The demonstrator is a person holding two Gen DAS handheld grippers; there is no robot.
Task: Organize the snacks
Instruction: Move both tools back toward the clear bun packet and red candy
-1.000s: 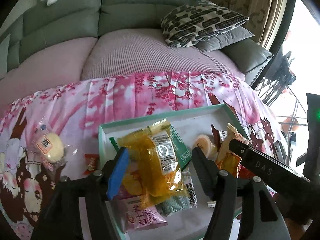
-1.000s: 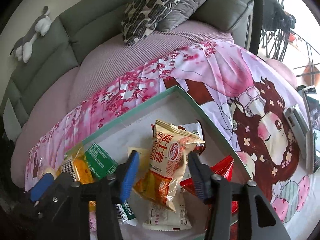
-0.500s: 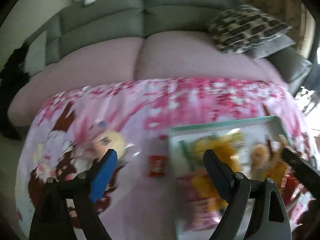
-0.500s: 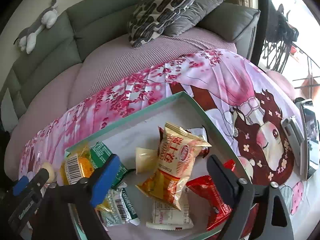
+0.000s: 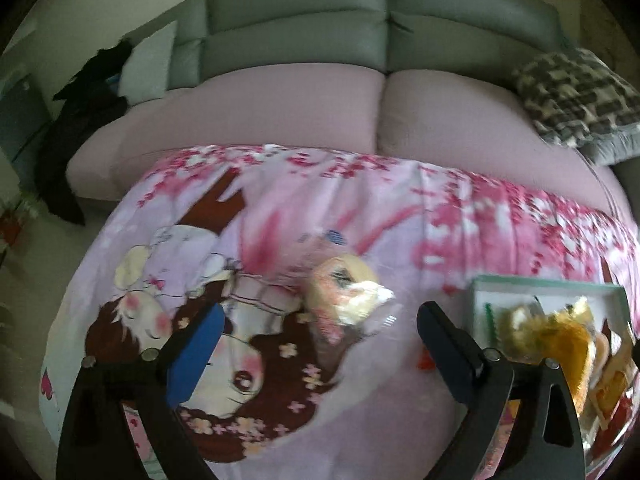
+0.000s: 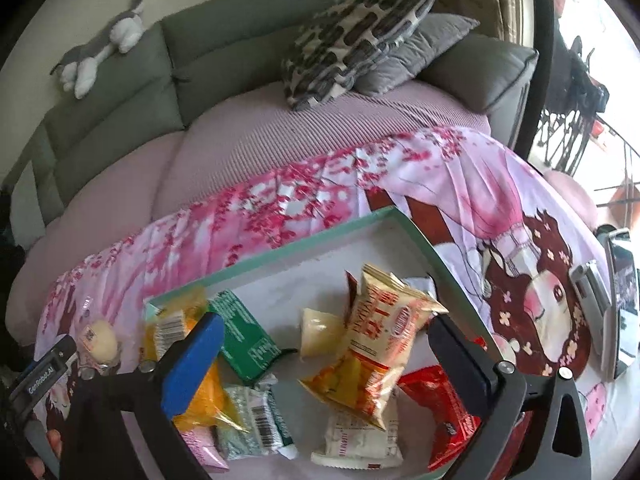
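Our right gripper [image 6: 324, 348] hung over the green-rimmed tray [image 6: 280, 248], its jaws opening with nothing pinched; the orange snack bag [image 6: 376, 340] lay loose between them atop the tray's other packets. Our left gripper [image 5: 318, 326] was opening too, empty, above the pink cloth [image 5: 280, 200], with the wrapped round cake [image 5: 344, 292] beyond its tips, beside the tray's left edge.

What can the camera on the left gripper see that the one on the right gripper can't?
Only the left view: dark clothes draped at the sofa's end, and a small red candy on the cloth.

Only the right view: a red packet, a green packet, and devices at the table's edge.

Both: the teal tray, the wrapped round cake outside it, and the patterned pillow.
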